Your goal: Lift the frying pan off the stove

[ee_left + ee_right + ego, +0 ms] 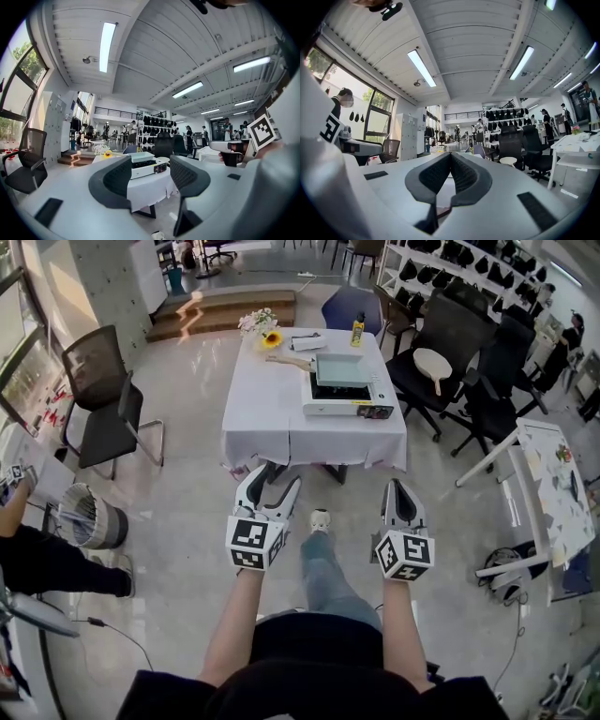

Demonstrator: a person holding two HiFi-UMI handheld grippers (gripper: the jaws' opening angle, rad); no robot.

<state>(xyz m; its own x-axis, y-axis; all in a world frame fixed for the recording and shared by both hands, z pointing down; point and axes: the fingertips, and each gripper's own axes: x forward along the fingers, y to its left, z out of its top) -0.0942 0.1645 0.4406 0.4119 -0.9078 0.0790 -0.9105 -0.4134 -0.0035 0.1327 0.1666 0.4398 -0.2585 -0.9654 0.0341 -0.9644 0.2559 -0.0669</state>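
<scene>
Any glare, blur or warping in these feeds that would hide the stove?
Head view: evenly lit, sharp, edges bowed; stove on the table clear but small. Left gripper view: strong fisheye, dark corners; stove shows between the open left claw. Right gripper view: same fisheye; shut right claw blocks the centre.

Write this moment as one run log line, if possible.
stage: before reach, away from table | left gripper: open, empty | right gripper: shut, empty | frying pan: on stove
</scene>
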